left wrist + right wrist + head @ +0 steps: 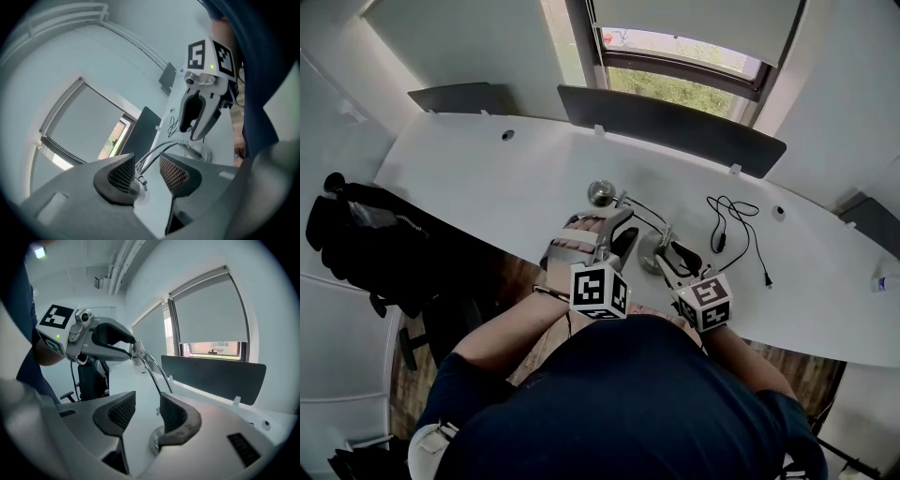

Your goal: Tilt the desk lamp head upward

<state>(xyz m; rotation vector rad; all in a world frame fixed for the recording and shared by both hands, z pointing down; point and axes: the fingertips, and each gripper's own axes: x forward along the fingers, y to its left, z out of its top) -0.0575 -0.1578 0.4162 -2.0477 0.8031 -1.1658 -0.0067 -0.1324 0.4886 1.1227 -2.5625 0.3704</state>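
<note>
In the head view the lamp head (601, 193) sits low on the desk (487, 178) just ahead of the left gripper (607, 225); in the left gripper view its jaws gape around the thin lamp arm (152, 154), which could slip; in the right gripper view the right gripper (147, 411), also unclosed, leaves the base (156, 445) free to skid.

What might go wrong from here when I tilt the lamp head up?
The left gripper is open round the thin lamp arm, so it may slip instead of turning the head. The right gripper is open by the base, not pinning it, so it may tip or slide. The loose cable lies near the right gripper and might snag.
</note>
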